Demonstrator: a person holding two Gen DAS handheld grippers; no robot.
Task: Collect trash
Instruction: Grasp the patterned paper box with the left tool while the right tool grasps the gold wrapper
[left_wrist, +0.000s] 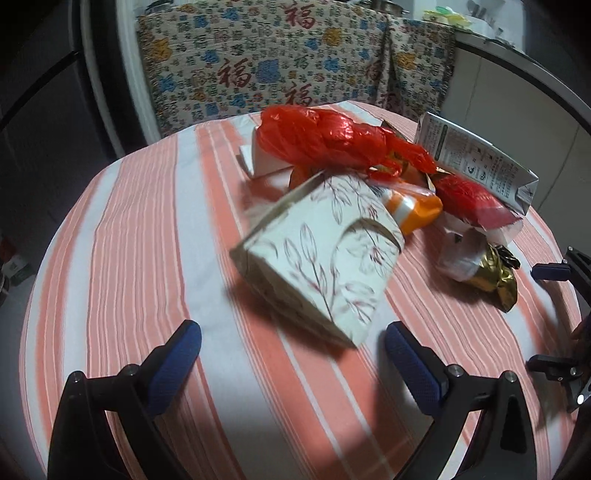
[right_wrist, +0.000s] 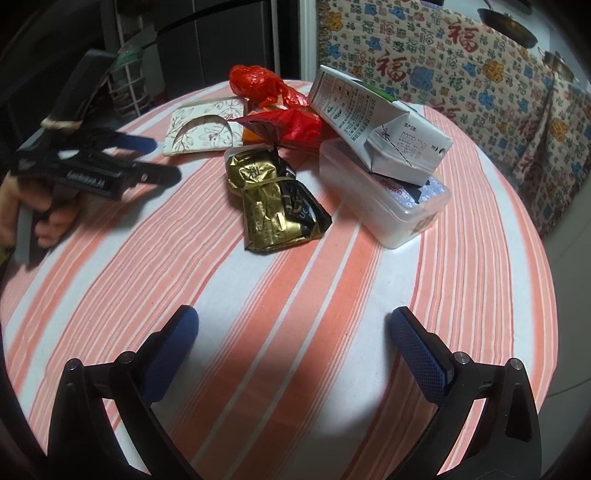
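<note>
We see dim indoor light, a bright patch on the tablecloth (right_wrist: 332, 369) near its front edge, motion blur on the leaf-printed box (left_wrist: 321, 254), and fisheye-darkened corners.

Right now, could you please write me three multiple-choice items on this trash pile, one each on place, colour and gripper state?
1. The milk carton rests on:
A. the clear plastic container
B. the floor
C. the leaf-print box

2. The crumpled plastic bag is:
A. blue
B. red
C. green

3. The right gripper is:
A. shut on the gold foil packet
B. shut, empty
C. open, empty

Key: 1 A, the carton leans on the container's top. 2 B, it is bright red. 3 C, its fingers stand wide apart over striped tablecloth.
</note>
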